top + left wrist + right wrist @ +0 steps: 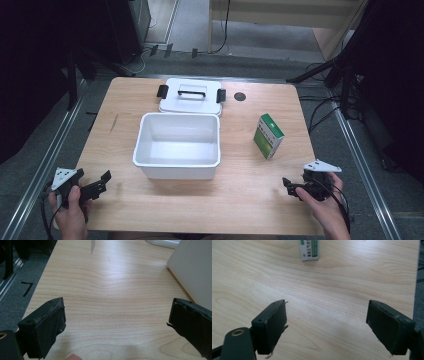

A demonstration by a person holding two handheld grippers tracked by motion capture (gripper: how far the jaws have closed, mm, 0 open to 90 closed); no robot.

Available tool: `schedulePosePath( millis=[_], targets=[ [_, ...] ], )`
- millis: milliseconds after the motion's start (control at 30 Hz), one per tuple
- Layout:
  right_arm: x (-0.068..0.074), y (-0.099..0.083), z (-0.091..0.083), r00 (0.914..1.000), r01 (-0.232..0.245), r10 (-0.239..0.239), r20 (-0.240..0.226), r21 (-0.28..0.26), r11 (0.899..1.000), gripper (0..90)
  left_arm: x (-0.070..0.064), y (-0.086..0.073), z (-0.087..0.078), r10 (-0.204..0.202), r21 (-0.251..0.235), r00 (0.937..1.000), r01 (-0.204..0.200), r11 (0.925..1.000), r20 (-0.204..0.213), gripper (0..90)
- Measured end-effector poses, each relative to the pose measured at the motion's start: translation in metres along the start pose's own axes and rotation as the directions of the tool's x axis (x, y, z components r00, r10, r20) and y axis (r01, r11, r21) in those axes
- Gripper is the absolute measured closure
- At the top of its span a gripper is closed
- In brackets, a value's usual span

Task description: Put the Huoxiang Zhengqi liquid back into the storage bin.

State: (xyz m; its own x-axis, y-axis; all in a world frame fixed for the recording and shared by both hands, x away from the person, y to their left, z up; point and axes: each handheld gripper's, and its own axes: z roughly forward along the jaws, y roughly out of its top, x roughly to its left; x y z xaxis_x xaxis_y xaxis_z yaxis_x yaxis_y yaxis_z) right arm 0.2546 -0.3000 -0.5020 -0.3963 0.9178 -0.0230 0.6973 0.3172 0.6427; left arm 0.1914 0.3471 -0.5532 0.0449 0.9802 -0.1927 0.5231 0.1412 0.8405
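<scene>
A white open bin (176,172) stands in the middle of the wooden table (250,200). Its lid (172,102), with a black handle and two black clips, lies flat just behind it. A green and white box (268,136) stands to the right of the bin. My left gripper (103,184) rests open at the front left, with nothing between its jaws. In the left gripper view the left gripper (116,315) faces bare wood, the bin's wall (195,270) to its right. My right gripper (290,188) is open at the front right. The right gripper (327,315) points toward the box (309,250), well short of it.
A small black disc (240,96) is set in the table behind the box. Metal rails (45,160) run along both sides of the table. Stands and cables (320,107) crowd the floor at the back right. Bare wood lies between both grippers and the bin.
</scene>
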Motion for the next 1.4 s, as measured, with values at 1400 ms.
schedulePosePath(
  millis=[1400],
  targets=[
    [0.022,0.159,0.001,0.9871,0.155,-0.155,-0.042,0.488,0.859,22.8,-0.001,0.001,0.001,0.005,0.006,0.9999,-0.005,1.0,0.009,1.5]
  ],
)
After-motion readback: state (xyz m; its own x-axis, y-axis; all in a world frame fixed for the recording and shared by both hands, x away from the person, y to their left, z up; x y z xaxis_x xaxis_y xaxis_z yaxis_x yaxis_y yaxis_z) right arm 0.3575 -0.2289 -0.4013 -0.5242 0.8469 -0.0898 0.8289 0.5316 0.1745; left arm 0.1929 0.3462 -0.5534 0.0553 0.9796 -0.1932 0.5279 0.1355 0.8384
